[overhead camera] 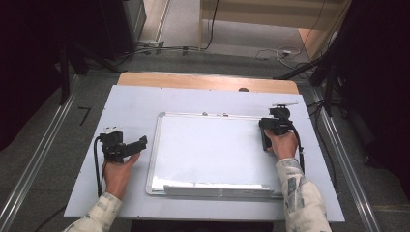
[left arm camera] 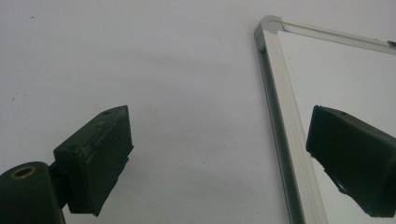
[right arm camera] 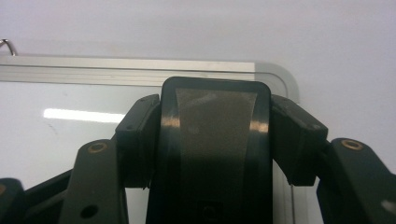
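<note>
Right gripper view – fingers (right arm camera: 154, 140) pinch black eraser (right arm camera: 215, 140) over whiteboard (right arm camera: 70, 135) corner; left gripper (left arm camera: 219, 154) fingers spread.

Both grippers, left gripper (overhead camera: 143, 141) and right gripper (overhead camera: 265, 144), are black with brass-ringed screw holes. Black cables trail from them. The sleeves (overhead camera: 300, 193) are pale and patterned.

Eraser (right arm camera: 215, 149): I saw a black rounded block with a grey face, clamped upright between my right jaws.
Place: at three o'clock on the whiteboard (overhead camera: 212, 150), over its right edge, near the far corner.
</note>
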### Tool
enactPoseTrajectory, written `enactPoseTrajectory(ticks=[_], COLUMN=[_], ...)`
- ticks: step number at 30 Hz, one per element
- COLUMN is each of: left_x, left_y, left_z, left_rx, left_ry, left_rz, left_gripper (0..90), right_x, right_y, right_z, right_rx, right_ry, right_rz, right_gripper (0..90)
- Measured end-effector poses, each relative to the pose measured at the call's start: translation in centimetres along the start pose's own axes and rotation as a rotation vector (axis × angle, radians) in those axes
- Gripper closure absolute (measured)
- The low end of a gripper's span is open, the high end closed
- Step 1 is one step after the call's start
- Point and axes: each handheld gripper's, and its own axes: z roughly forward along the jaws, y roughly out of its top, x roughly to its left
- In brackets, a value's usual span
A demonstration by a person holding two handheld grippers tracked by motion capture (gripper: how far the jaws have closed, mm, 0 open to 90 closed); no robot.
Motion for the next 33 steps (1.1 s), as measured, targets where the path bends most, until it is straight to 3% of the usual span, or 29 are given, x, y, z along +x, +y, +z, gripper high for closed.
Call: enactPoseTrajectory(ticks=[5, 7, 17, 25, 33], left_x=[0.0, 0.0, 0.2, 0.7, 0.5], left_y=[0.0, 0.0, 0.0, 0.2, 0.2], left_z=[0.0, 0.0, -0.4, -0.7, -1.2], left_rx=[0.000, -0.001, -0.010, -0.024, -0.045], left_ry=[0.002, 0.001, 0.002, 0.011, 0.023], left_rz=[-0.001, 0.002, 0.001, -0.006, 0.021], left_gripper=[7.5, 7.5, 7.4, 7.4, 7.4], right_x=[0.1, 0.0, -0.2, -1.7, -3.2], right_y=[-0.4, -0.5, -1.5, -3.3, -5.2], right_z=[-0.2, -0.3, -3.3, -5.8, -7.4], right_rx=[-0.024, -0.038, -0.153, -0.230, -0.267], right_ry=[0.005, 0.023, 0.120, 0.185, 0.191], right_rz=[-0.011, -0.008, -0.012, -0.015, -0.018], right_gripper=[35.3, 26.8, 20.3, 19.8, 18.9])
